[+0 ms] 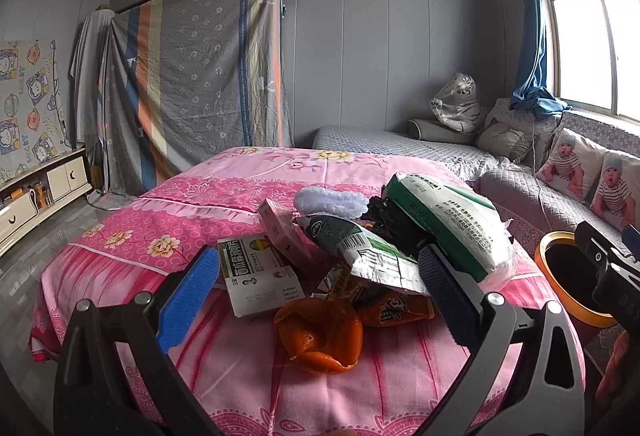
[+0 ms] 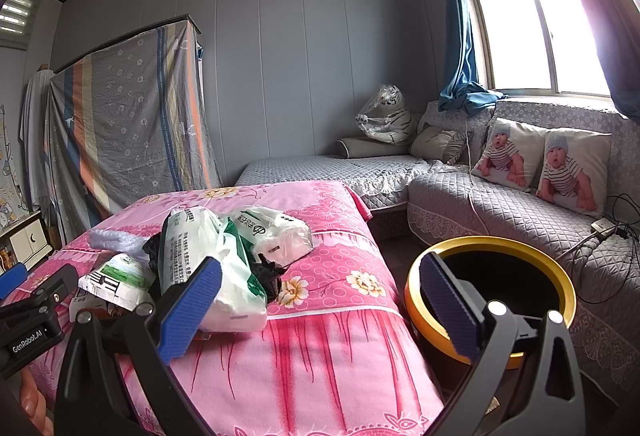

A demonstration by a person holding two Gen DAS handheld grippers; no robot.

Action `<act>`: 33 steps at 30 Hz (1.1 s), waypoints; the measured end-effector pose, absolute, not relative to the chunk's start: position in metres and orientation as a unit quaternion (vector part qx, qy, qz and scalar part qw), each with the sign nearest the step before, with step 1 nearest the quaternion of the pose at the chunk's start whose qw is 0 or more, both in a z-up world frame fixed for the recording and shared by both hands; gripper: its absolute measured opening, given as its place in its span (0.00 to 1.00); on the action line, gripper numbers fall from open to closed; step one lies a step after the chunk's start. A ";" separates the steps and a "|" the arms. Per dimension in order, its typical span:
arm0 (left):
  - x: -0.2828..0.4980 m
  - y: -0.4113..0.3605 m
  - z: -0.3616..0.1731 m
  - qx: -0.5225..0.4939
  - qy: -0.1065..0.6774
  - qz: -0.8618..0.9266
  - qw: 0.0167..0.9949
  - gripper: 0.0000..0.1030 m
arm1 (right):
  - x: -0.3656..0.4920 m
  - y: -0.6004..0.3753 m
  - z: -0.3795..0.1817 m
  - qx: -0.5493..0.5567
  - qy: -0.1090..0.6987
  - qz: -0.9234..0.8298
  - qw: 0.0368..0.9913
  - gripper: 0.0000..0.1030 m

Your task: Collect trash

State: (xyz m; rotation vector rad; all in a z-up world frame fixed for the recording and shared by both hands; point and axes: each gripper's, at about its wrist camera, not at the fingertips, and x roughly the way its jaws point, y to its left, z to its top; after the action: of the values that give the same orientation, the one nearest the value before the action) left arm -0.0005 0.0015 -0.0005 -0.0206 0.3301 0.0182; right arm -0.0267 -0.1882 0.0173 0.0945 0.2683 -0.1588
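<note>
1. Pretty much nothing collected yet, as far as I can tell. The whole trash pile is sitting on the pink bedspread (image 1: 192, 196), lower middle of the left wrist view.
2. What's in the pile: an orange peel (image 1: 320, 332) nearest the camera, a white medicine box (image 1: 256, 276) just left of it, a small pink box (image 1: 280, 228) leaning behind that, a green-and-white wrapper (image 1: 360, 244), a big white plastic bag with green print (image 1: 448, 220), some crumpled black plastic (image 1: 396, 220) and an orange snack packet (image 1: 396, 312) tucked underneath.
3. Left gripper (image 1: 320, 296): jaws spread wide, holding nothing, lined up either side of the peel but not touching it.
4. Right gripper (image 2: 320, 300): also spread apart and empty, hanging between the bed edge and the bin.
5. The yellow-rimmed bin (image 2: 416, 300) stands on the floor just beside the bed, lower right of the right wrist view. Inside looks dark, can't tell if anything's in it.
6. So basically every piece is left to go.
</note>
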 end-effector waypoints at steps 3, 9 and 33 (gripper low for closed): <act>0.000 0.002 0.000 -0.010 0.164 0.009 0.986 0.93 | -0.027 -0.188 0.017 0.047 0.134 -0.079 0.987 0.93; 0.000 0.002 0.001 -0.009 0.163 0.008 0.986 0.93 | -0.026 -0.188 0.017 0.046 0.134 -0.081 0.987 0.93; 0.014 0.049 -0.002 -0.075 0.167 -0.035 0.983 0.93 | 0.077 -0.157 0.076 -0.057 0.375 0.295 0.877 0.93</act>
State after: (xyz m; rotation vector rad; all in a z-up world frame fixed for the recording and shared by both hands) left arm 0.0136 0.0485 -0.0019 -0.1504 0.3353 -0.0711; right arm 0.0769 -0.1572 0.0763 -0.1199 0.7829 0.6155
